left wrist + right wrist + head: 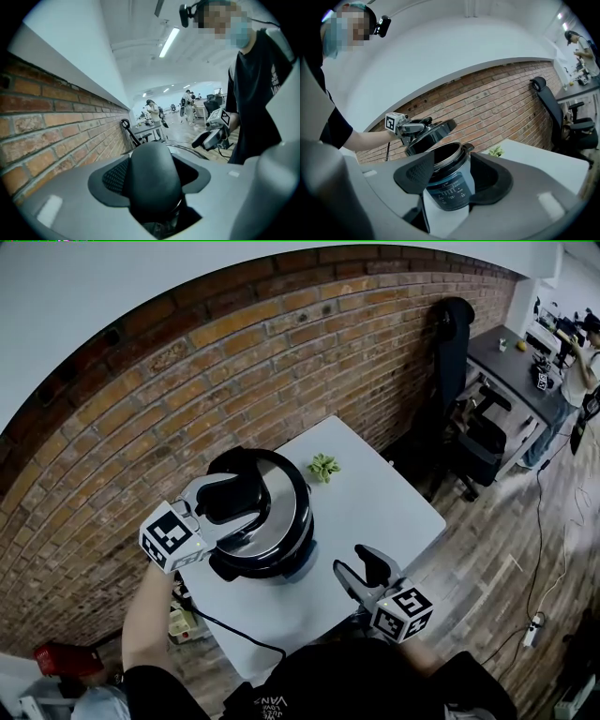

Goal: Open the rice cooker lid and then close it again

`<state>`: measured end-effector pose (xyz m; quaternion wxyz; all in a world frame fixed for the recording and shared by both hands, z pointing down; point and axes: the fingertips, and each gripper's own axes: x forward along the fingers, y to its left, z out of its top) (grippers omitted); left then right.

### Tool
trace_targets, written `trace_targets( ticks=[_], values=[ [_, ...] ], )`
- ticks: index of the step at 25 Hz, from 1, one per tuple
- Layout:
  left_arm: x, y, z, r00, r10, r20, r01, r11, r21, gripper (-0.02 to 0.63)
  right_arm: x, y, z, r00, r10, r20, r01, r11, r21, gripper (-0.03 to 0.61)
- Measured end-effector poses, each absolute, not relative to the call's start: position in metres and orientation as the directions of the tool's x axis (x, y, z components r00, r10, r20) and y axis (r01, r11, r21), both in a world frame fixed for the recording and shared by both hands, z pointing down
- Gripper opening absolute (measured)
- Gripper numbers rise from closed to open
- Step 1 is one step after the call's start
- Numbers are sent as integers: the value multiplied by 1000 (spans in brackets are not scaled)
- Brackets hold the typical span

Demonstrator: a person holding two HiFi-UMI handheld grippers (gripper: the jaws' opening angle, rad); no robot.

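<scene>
The black rice cooker (pixel 449 187) stands on the white table (pixel 384 493), its pot mouth uncovered. Its round lid (pixel 277 526) hangs tilted just over the pot, and in the right gripper view the lid (pixel 430 133) sits up and to the left of the rim. My left gripper (pixel 230 496) is shut on the lid's black handle (pixel 154 180), which fills the gap between the jaws. My right gripper (pixel 353 562) is open near the table's front edge, to the right of the cooker. In its own view the cooker shows between its pads (pixel 415 173), untouched.
A small green plant (pixel 324 466) sits on the table behind the cooker. A brick wall (pixel 141 418) runs along the left. A black power cable (pixel 239 632) trails off the front edge. A black office chair (pixel 483 442) and a desk (pixel 516 367) stand at the right.
</scene>
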<state>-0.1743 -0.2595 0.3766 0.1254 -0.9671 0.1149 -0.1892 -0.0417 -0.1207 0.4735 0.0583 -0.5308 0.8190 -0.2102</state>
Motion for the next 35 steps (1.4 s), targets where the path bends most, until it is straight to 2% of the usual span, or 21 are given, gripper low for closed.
trace_targets(
  ticks=[9, 16, 27, 35],
  values=[
    [-266, -248, 337, 854, -501, 142, -475, -861, -181, 278, -69, -122, 460, -459, -884, 90, -829, 390, -402, 232],
    [-342, -222, 347, 743, -662, 99, -658, -749, -75, 278, -94, -126, 450, -490, -869, 68, -812, 426, -398, 232],
    [-430, -174, 398, 576, -812, 97, -817, -568, 103, 278, -129, -118, 455, -521, -852, 53, -787, 456, -417, 232],
    [-463, -145, 449, 473, -876, 93, -861, -438, 260, 278, -136, -109, 459, -516, -855, 51, -788, 450, -420, 232]
  ],
)
